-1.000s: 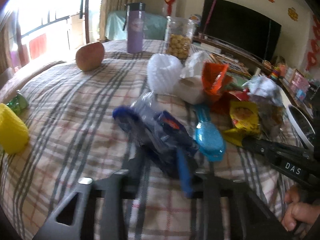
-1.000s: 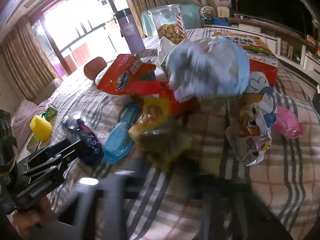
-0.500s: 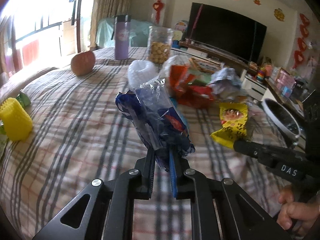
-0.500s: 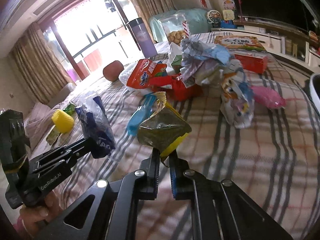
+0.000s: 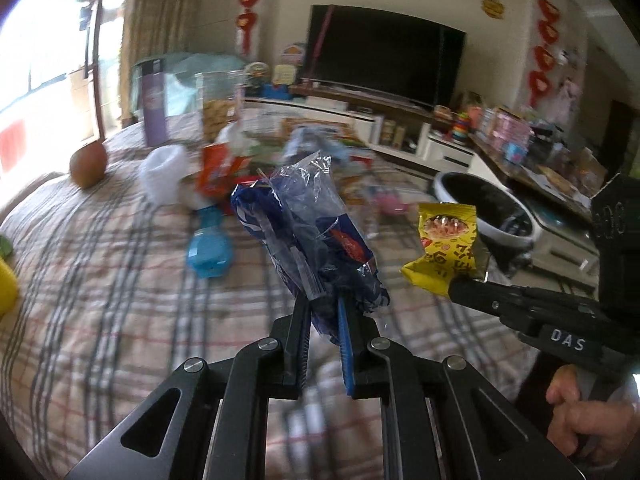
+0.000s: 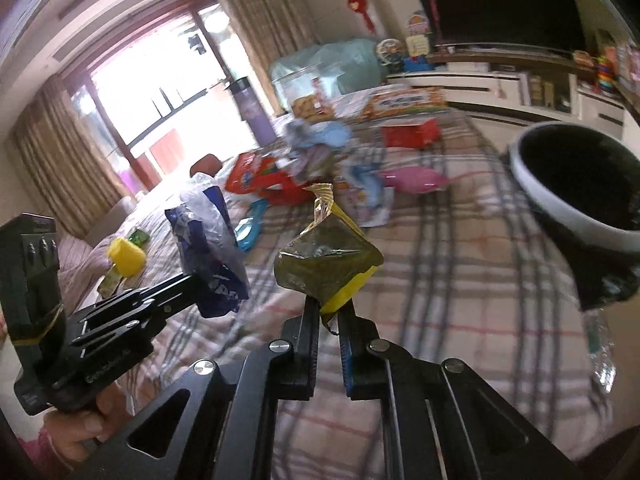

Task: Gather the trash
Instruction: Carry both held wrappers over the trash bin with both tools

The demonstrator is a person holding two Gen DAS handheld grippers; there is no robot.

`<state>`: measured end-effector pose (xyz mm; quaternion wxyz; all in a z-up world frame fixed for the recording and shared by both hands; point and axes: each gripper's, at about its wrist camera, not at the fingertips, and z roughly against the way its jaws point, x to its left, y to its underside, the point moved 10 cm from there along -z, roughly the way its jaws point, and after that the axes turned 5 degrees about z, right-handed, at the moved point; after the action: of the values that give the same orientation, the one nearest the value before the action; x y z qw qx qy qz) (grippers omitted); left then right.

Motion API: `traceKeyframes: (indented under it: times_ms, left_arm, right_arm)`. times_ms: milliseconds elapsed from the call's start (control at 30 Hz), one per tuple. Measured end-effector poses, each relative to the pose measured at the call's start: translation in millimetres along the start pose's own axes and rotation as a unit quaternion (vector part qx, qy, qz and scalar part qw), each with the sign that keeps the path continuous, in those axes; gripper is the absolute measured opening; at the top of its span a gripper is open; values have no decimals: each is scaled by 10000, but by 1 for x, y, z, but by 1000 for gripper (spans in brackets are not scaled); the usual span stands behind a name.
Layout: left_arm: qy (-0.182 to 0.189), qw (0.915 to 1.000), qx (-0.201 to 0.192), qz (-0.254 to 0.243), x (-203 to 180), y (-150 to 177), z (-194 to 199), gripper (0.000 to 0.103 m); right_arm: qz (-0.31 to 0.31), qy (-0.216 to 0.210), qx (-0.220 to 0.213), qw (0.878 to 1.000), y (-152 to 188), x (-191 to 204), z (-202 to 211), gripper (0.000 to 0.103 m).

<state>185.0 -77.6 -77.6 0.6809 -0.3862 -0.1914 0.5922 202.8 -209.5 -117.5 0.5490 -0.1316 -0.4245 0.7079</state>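
Both pieces of trash are lifted clear of the plaid-covered tabletop [image 5: 100, 280] and look to be in transit. The left tongs [image 5: 323, 312] are clenched on a crumpled blue and clear wrapper [image 5: 316, 236]; the right tongs [image 6: 329, 316] are clenched on a yellow snack packet [image 6: 328, 264]. The step in hand seems to be the carry to the black-lined bin [image 6: 576, 184], which stands at the tabletop's right edge. Next, each pair of tongs should get above the bin's mouth before letting go, as light wrappers can drift. More litter [image 6: 280, 176] waits further back.
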Motion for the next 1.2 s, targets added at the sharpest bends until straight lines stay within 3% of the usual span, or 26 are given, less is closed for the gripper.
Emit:
traceKeyframes:
  times_ms: [367,767,1200]
  left_arm:
    - [426,9971,218,-592,-63,-10,-36,12]
    - [754,9918,360,-967,-102,-40,-98,12]
    - [930,9885,365,-1136,-134,-72,-147,12]
  right_arm:
    - [-369,495,-277,9977,-2,-66,38,9]
    - [-769,1017,-505,9906,-14,-135,72,9]
    - [-966,1383,-510,9844,-29,-184,84,9]
